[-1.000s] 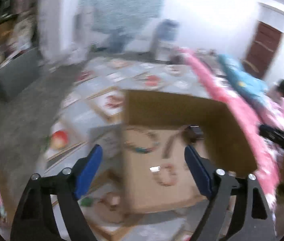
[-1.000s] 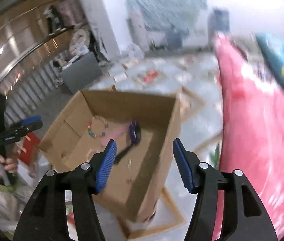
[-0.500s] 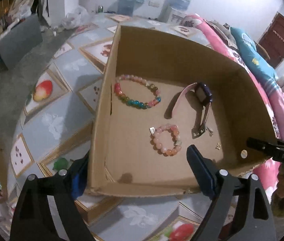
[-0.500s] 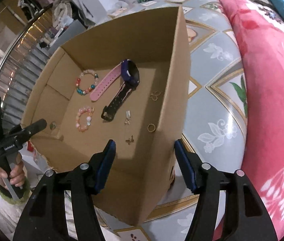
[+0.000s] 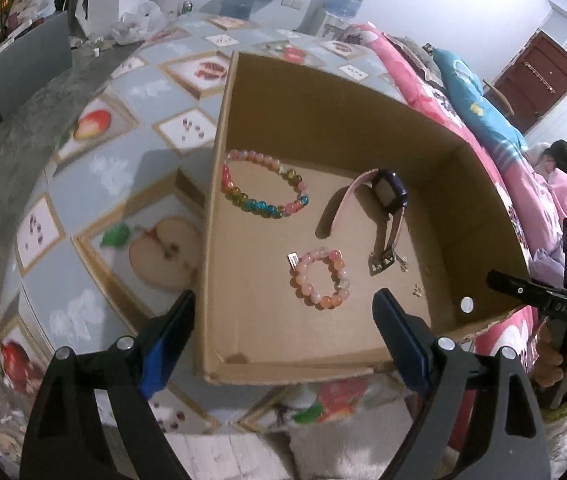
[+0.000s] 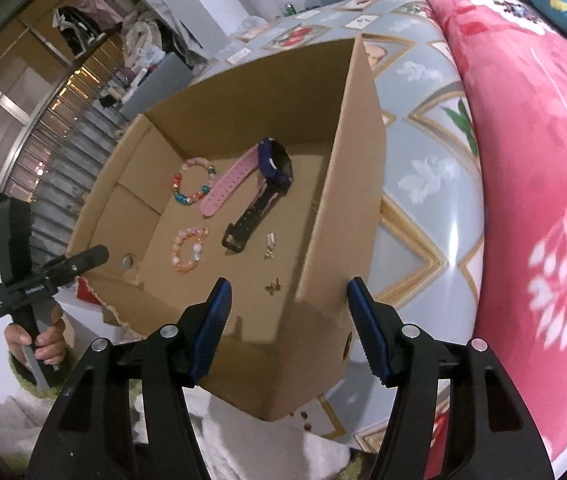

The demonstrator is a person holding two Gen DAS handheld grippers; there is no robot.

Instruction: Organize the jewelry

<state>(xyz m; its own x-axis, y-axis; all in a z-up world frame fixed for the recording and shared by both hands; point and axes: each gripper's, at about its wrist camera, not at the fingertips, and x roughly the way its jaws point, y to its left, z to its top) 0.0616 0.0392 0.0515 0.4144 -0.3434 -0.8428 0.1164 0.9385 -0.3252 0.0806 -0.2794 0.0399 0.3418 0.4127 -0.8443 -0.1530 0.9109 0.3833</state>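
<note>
Overhead, my left gripper (image 5: pixel 283 320) and right gripper (image 6: pixel 287 312) hung with jaws apart and nothing between them, above an open cardboard box (image 5: pixel 435 136). Inside the box lay a multicolored bead bracelet (image 5: pixel 263 190), a pink bead bracelet (image 5: pixel 319 278) and a pink-strapped watch (image 5: pixel 389 192), apart from one another.

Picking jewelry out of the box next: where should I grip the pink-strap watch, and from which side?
Grip the watch on its pink strap, likely from above. That strap lies long and flat on the cardboard box floor with bare cardboard along both edges, so the fingers can straddle it crosswise. The purple case sits tilted and looks bulkier.
</note>
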